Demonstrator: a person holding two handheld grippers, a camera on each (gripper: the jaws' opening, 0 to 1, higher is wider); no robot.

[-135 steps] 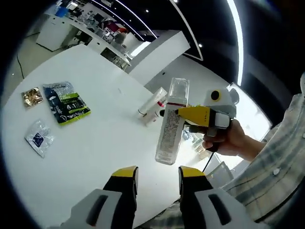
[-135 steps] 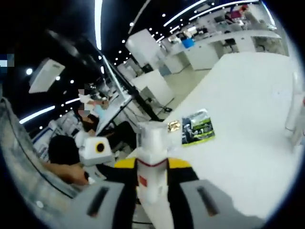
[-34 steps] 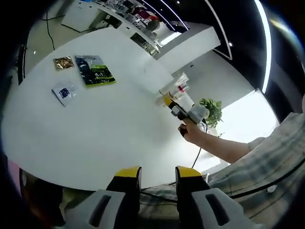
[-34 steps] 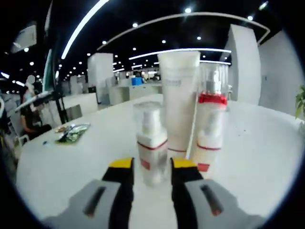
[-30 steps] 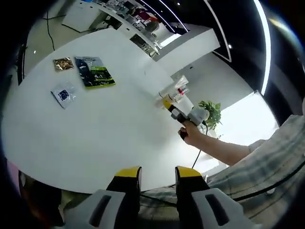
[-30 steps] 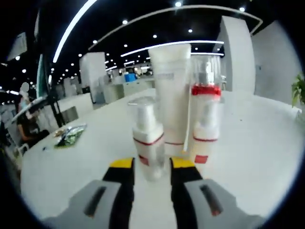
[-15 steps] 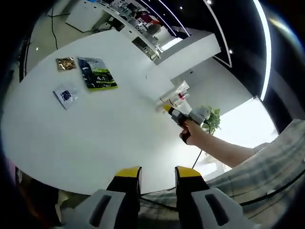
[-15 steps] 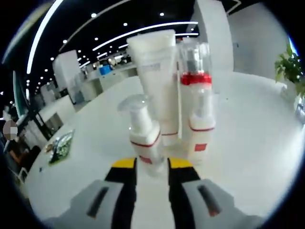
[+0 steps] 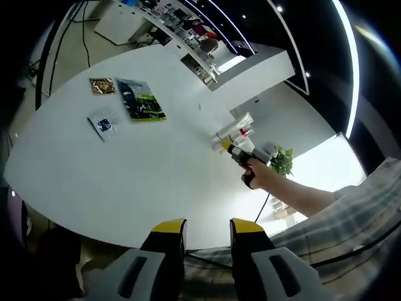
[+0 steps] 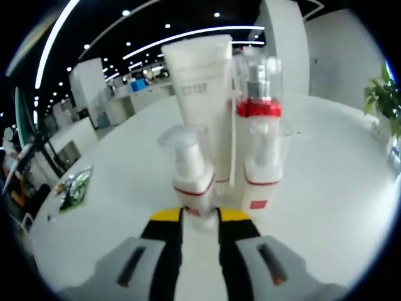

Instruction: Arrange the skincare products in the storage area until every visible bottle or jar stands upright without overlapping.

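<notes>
Right claw (image 10: 199, 216) clamped on small clear-capped white pump bottle (image 10: 190, 170), upright on white counter (image 10: 326, 188) w/ tall white tube (image 10: 203, 81) & red-banded bottle (image 10: 262, 144); labels unreadable. Left claw (image 9: 207, 229) apart, holding nothing.

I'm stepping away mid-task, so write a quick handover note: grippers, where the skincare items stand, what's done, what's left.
Right gripper: jaws close around the base of the small pump bottle, upright on the white table; whether it grips is unclear.
Left gripper: open, empty, held off the table's near edge.
Tall tube and red-collared bottle stand upright just behind.
Sachets lie apart.
Done: three items upright in a cluster.
Left: release, back out, check nothing overlaps.
</notes>
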